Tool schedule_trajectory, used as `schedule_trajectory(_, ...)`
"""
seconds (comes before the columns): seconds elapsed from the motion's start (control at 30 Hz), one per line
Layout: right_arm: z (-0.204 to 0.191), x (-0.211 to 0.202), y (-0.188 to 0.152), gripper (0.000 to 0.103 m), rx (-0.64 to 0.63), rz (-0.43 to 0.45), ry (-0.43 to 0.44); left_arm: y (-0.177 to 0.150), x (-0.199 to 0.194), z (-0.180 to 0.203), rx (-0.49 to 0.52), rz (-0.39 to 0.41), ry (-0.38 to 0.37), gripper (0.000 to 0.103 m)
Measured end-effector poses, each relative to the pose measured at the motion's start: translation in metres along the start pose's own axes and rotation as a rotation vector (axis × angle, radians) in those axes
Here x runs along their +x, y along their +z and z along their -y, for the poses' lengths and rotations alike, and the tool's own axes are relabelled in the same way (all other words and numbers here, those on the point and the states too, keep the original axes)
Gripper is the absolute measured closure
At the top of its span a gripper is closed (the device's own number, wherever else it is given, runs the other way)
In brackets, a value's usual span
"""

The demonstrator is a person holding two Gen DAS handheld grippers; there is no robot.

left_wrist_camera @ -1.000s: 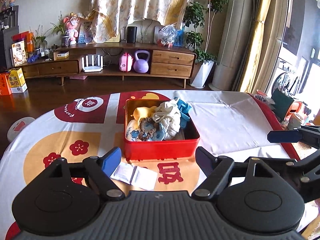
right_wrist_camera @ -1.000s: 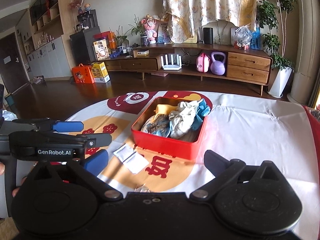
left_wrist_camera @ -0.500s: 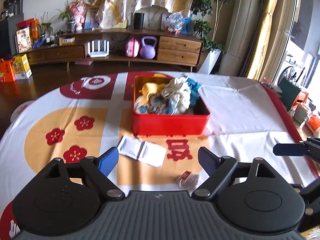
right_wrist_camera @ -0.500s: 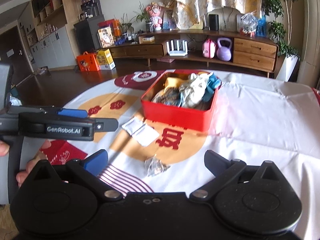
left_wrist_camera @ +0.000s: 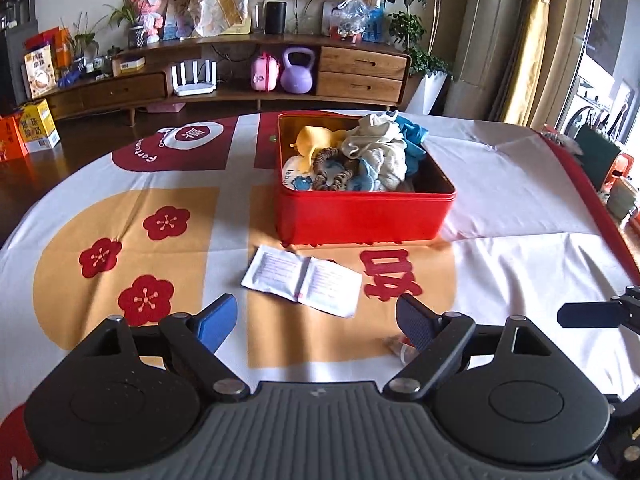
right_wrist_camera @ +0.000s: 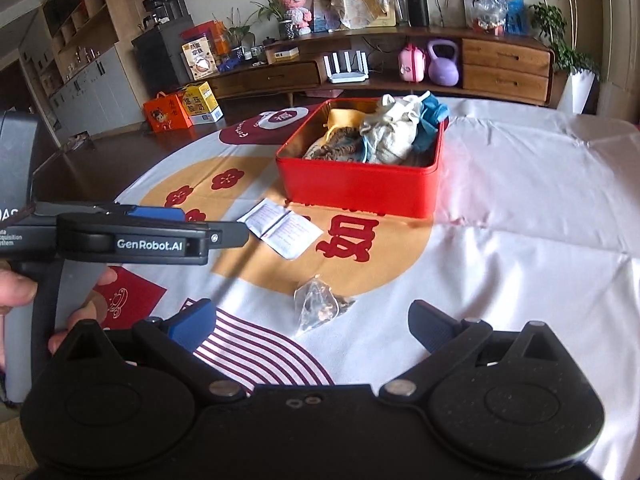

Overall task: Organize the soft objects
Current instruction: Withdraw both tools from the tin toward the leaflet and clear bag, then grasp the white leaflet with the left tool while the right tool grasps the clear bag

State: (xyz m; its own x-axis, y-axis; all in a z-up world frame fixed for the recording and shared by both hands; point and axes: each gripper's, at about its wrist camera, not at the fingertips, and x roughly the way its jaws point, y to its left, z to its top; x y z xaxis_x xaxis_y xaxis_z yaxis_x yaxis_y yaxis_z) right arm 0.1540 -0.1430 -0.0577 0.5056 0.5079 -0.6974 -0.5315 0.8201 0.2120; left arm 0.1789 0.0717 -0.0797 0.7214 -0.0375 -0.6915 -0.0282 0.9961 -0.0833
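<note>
1. The left claw [left_wrist_camera: 316, 324] is seen with its jaws wide apart above the desk [left_wrist_camera: 520, 208]; nothing is held between them.
2. The right claw [right_wrist_camera: 316, 324] is likewise seen spread apart and empty. In the left wrist view only one dark fingertip of it shows at the right edge.
3. A red tin [left_wrist_camera: 360, 216] stands on the patterned tablecloth, ahead of both claws and well apart from them. Soft things are piled inside it: a cream cloth [left_wrist_camera: 376, 148], a blue cloth [left_wrist_camera: 412, 136], a yellow piece [left_wrist_camera: 312, 140] and a brown braided piece [left_wrist_camera: 332, 168].
4. A folded white sachet [left_wrist_camera: 302, 280] lies flat on the desk between the tin and the left claw, just ahead of the fingertips, untouched.
5. A small clear packet [right_wrist_camera: 320, 304] with dark contents lies near the right claw, just ahead of the gap between its fingers, untouched. In the left wrist view it is mostly hidden behind the right finger.
6. In the right wrist view the left claw is seen from the side, gripped by a hand [right_wrist_camera: 16, 292].
</note>
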Motion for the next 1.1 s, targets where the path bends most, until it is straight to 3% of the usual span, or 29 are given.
schedule_trajectory(0.73,0.004,0.052,-0.001,0.007,-0.023,-0.085,0.028,0.005,0.078,0.002,0.128,-0.075,0.027,0.016)
schedule_trajectory(1.1,0.004,0.071,0.006,0.012,-0.039,-0.095,0.018,0.003,0.095,0.004,0.176,-0.069,0.019,0.016)
